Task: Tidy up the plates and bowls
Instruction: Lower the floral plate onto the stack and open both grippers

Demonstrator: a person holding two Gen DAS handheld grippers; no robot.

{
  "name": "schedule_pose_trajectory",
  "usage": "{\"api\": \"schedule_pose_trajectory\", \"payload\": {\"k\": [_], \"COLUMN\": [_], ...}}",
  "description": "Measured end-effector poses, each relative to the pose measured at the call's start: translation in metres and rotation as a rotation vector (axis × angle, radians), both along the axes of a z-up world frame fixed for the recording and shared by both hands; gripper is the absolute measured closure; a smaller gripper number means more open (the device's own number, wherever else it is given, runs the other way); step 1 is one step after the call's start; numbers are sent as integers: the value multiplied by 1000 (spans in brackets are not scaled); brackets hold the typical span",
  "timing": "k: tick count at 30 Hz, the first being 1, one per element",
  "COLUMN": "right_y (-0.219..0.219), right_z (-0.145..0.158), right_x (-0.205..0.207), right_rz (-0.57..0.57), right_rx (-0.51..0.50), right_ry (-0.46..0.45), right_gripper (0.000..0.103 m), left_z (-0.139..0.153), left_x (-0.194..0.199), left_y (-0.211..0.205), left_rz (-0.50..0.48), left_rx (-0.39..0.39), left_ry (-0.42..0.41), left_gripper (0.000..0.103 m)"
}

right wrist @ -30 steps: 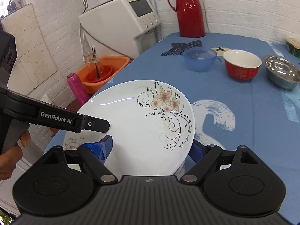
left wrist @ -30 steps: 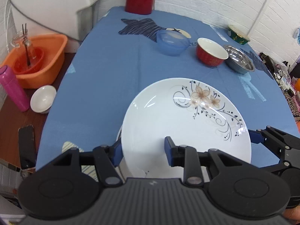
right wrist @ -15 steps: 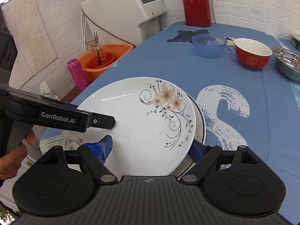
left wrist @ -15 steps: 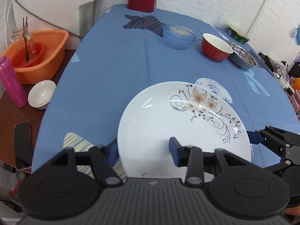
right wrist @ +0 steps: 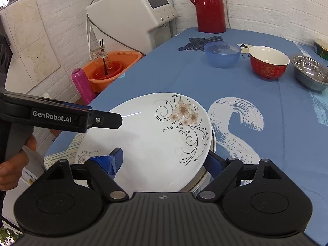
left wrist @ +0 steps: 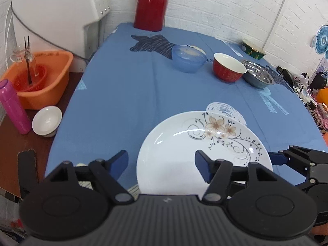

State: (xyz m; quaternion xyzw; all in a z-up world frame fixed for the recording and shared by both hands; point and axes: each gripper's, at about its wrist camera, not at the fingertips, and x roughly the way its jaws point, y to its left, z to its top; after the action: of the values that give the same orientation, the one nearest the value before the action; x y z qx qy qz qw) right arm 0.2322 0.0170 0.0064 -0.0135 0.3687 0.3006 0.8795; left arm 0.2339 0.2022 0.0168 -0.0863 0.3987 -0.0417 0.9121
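Note:
A white plate with a flower pattern (left wrist: 205, 149) (right wrist: 155, 143) lies near the table's front edge on top of a stack of plates (right wrist: 213, 143). A lower plate's flowered rim (right wrist: 82, 157) shows at the left. My left gripper (left wrist: 161, 165) (right wrist: 114, 121) is open; its left finger hangs clear of the plate's left rim and its right finger is over the plate. My right gripper (right wrist: 164, 161) (left wrist: 276, 158) is open wide at the plate's near right edge, with one finger over the plate and one just outside its rim.
A blue bowl (left wrist: 187, 60), a red bowl (left wrist: 227, 69), a steel bowl (left wrist: 258, 79) and a green bowl (left wrist: 253, 50) stand in a row at the back. Behind them is a red thermos (left wrist: 151, 6). Left of the table are an orange basin (left wrist: 41, 78), a small white bowl (left wrist: 47, 121), a pink bottle (left wrist: 12, 106) and a phone (left wrist: 27, 170).
The flowered plate has come down level onto the stack. My left gripper has opened wider and let go of the plate's rim. The right gripper's jaws kept the same width.

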Motion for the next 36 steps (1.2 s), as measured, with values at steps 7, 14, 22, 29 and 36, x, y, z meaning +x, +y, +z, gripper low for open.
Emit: {"api": "schedule_pose_trajectory", "payload": {"k": [7, 14, 22, 29, 36], "right_y": [9, -13, -23, -47, -93], "right_z": [0, 7, 6, 3, -1], "right_x": [-6, -7, -7, -8, -11], "right_rz": [47, -19, -12, -60, -147], "right_rx": [-139, -37, 20, 92, 146], "right_ry": [-60, -70, -29, 28, 51], "right_gripper": [31, 31, 31, 31, 31], "left_z": [1, 1, 8, 14, 21], "left_x": [4, 3, -2, -5, 1], "left_y": [-6, -6, -14, -27, -58], "left_rz": [-5, 8, -9, -36, -82], "left_rx": [-4, -6, 6, 9, 30], "left_ry": [6, 15, -3, -10, -10], "left_gripper": [39, 38, 37, 36, 34]}}
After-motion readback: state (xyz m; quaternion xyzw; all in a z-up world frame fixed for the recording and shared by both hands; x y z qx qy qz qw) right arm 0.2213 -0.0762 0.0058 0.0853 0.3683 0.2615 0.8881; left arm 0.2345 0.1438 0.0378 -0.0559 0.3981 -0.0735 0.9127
